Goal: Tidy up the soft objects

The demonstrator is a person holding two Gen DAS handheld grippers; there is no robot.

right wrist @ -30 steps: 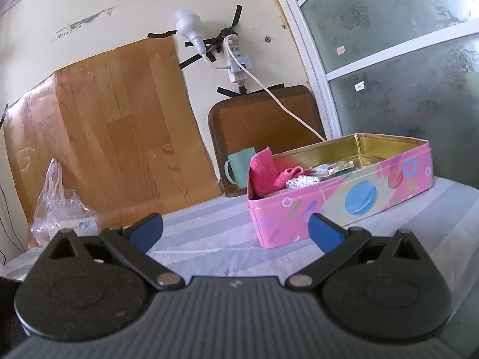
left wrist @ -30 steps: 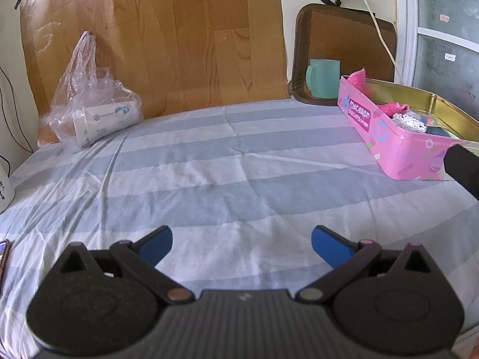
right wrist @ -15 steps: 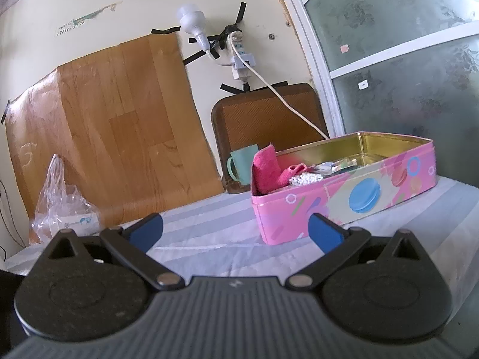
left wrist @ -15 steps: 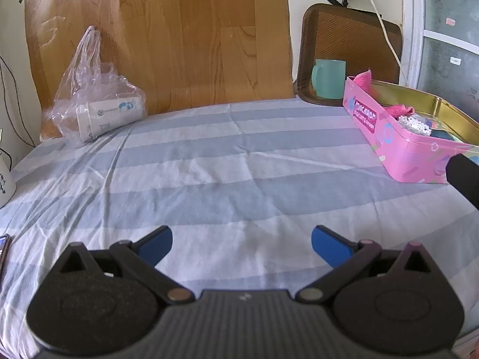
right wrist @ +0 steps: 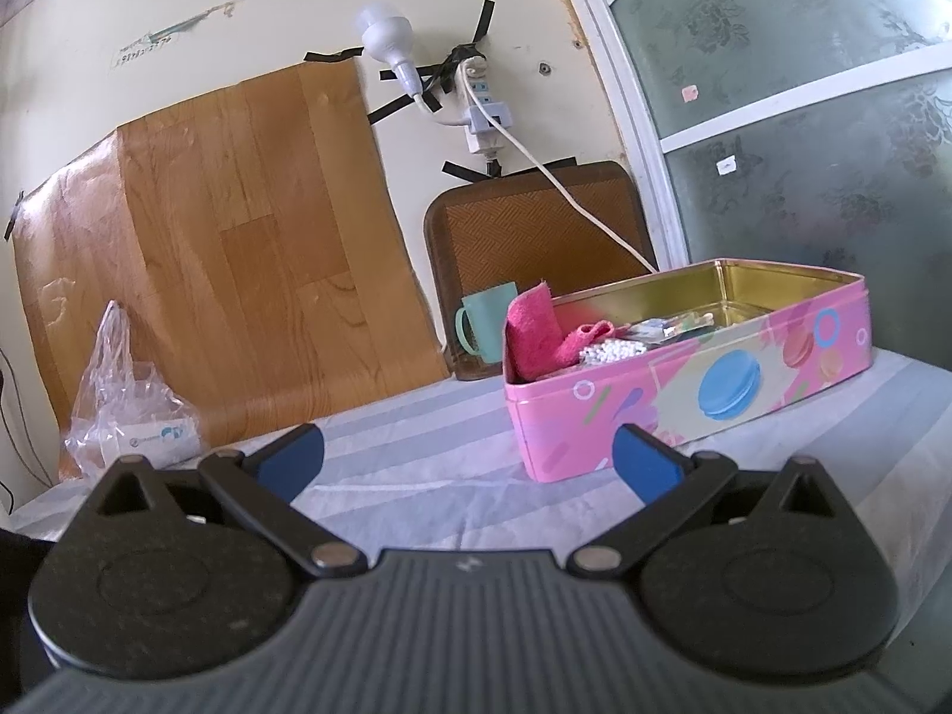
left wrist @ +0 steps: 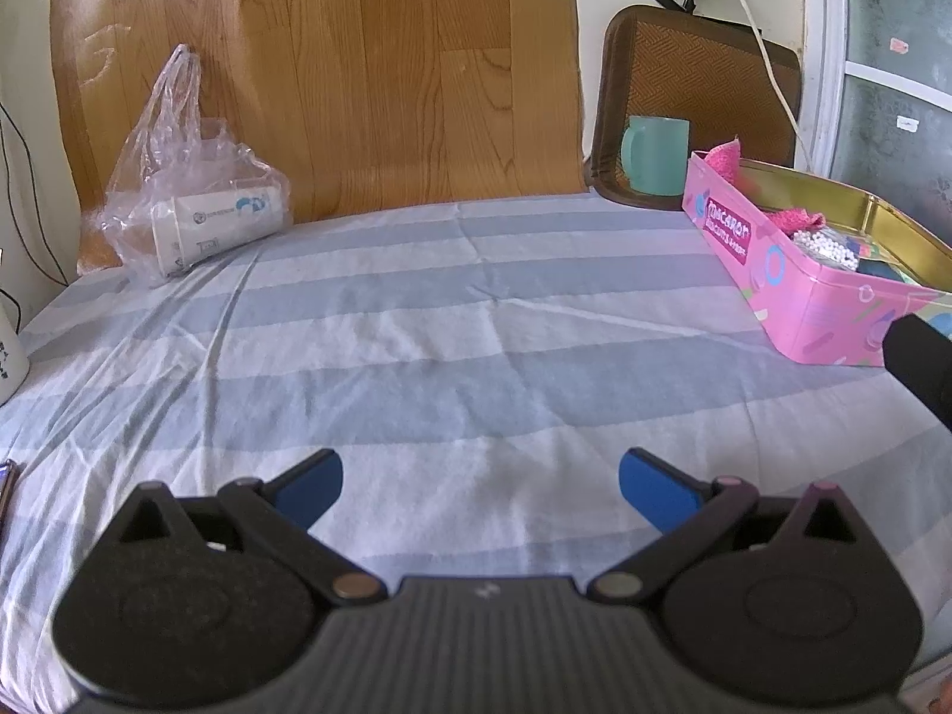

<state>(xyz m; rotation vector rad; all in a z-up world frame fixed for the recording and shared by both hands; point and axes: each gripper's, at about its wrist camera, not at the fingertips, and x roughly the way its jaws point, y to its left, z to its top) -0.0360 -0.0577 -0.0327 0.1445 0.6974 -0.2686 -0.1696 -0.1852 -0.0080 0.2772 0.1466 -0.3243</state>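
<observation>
Both tongs are spread wide and empty. The right tongs [right wrist: 467, 452] sit nearer the pink tin [right wrist: 684, 398], ahead and slightly right, its long axis running away rightward; the pink cloth [right wrist: 535, 333] stands at its near end. The left tongs [left wrist: 479, 479] are well apart from it.

A lived-in home room: a striped bedsheet [left wrist: 452, 357] covers the surface, a bare bulb [right wrist: 387, 35] and power strip [right wrist: 485, 113] are taped to the wall, beside frosted patterned glass [right wrist: 803, 166].
</observation>
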